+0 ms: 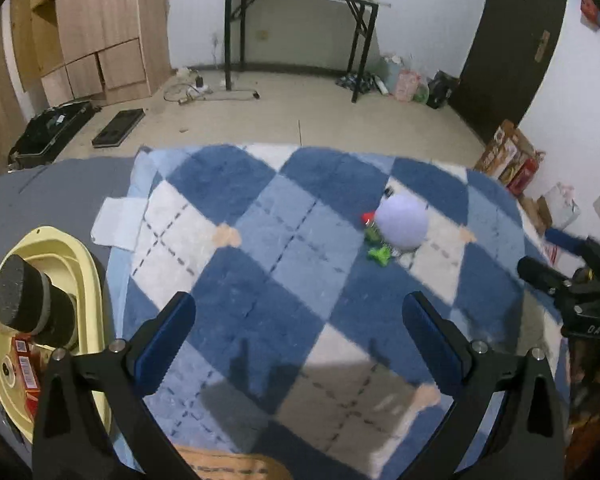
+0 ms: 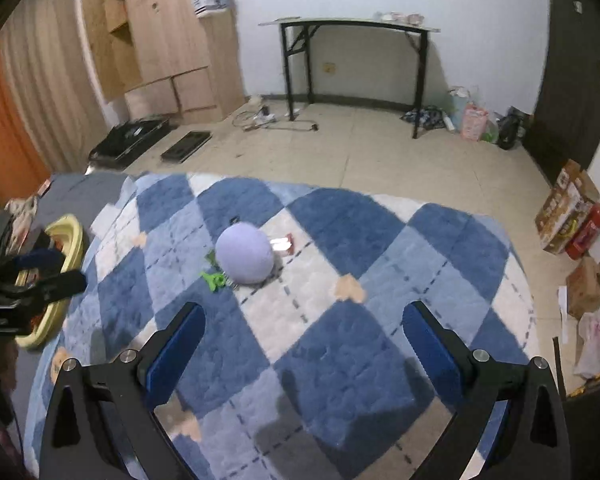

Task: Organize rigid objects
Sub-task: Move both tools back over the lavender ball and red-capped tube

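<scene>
Faintly, "DAS" on right tongs (image 1: 556,276)

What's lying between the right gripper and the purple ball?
Only bare checkered blanket lies between the right gripper and the purple ball, per the right wrist view.

Left gripper (image 1: 299,322): black angular arms, blue ridged pads on the fingers (image 1: 168,338), silver round screws at the joints. Right gripper (image 2: 303,330), same build, black frame with triangular cut-outs at seven and five o'clock, blue pads (image 2: 430,340), silver screws.
</scene>
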Demonstrator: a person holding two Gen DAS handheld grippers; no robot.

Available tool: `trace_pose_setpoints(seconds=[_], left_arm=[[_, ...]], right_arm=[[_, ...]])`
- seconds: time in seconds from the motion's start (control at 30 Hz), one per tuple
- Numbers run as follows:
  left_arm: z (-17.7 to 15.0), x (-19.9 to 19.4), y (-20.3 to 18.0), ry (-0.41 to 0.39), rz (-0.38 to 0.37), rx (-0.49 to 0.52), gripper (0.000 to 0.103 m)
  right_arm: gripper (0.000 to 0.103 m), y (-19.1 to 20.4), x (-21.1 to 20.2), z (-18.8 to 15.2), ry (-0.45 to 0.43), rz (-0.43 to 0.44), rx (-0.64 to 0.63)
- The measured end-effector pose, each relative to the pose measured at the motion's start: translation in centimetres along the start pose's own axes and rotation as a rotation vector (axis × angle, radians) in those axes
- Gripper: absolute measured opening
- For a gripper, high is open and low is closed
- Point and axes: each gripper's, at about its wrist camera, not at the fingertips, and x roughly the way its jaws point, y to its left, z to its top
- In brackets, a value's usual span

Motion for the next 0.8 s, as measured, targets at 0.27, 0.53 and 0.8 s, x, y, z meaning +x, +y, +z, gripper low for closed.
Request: trace_pose_setpoints(seconds=[0.27, 0.53, 0.8], left_arm=[[-0.1, 0.8, 2.9, 0.017, 0.03, -0.038, 0.103], [0.2, 1.0, 0.9, 0.021, -0.025, -0.001, 0.103], [0.1, 0.8, 1.1, 0.021, -0.014, -0.021, 0.103]], right_arm=[[0.101, -0.7, 1.2, -1.2, 0.063, -0.006, -0.061], [0.101, -0.7, 1.8, -1.9, 0.098, 0.001, -0.056], [0.101, -0.8, 2.2, -2.4, 0.116, -0.003, -0.064]])
